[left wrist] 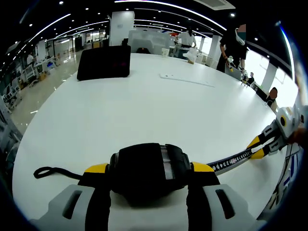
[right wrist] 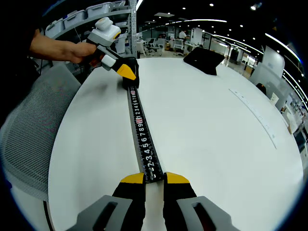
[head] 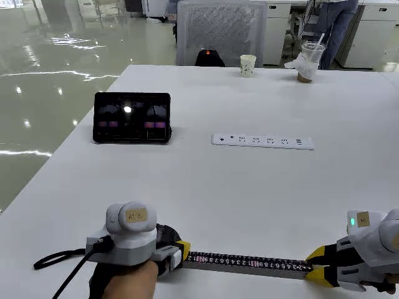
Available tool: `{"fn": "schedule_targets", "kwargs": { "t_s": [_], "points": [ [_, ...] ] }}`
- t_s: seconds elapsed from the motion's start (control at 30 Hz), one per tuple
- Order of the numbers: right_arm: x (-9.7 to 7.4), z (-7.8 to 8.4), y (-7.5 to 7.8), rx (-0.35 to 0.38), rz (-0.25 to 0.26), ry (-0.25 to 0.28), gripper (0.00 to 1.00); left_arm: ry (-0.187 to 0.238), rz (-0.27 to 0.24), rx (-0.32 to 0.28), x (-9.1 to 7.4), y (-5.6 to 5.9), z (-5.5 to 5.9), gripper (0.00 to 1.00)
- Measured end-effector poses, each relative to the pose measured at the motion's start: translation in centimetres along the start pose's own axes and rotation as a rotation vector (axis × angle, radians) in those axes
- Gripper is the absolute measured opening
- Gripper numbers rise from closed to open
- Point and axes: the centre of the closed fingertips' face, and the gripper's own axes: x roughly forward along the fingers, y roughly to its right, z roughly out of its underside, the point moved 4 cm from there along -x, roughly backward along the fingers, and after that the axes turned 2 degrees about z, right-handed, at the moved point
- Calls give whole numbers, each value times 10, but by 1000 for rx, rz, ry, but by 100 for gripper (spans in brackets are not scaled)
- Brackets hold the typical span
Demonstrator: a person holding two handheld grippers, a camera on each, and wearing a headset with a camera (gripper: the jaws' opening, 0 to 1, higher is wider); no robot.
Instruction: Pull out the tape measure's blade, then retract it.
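On the white counter's (head: 249, 187) near edge, the left gripper (head: 179, 256) clamps the black tape-measure case (left wrist: 144, 168) while the right gripper (right wrist: 155, 179) pinches the tip of the extended dark numbered blade (head: 249, 261); retraction likely comes next, guided leftward.

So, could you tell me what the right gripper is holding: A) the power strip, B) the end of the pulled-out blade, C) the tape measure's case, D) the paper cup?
B: the right gripper is shut on the end of the blade; the left gripper holds the case.
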Motion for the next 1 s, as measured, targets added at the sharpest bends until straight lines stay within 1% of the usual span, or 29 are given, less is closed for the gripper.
{"fn": "schedule_targets", "kwargs": {
  "t_s": [0.2, 0.63, 1.0],
  "points": [
    [0, 0, 1, -2, 3, -1, 10, -1, 4, -4, 0, 0, 0, 59],
    [6, -7, -2, -4, -3, 5, 10, -5, 7, -9, 0, 0, 0, 59],
    [14, -16, -4, -11, -6, 12, 10, -9, 12, -17, 0, -1, 0, 59]
  ]
}}
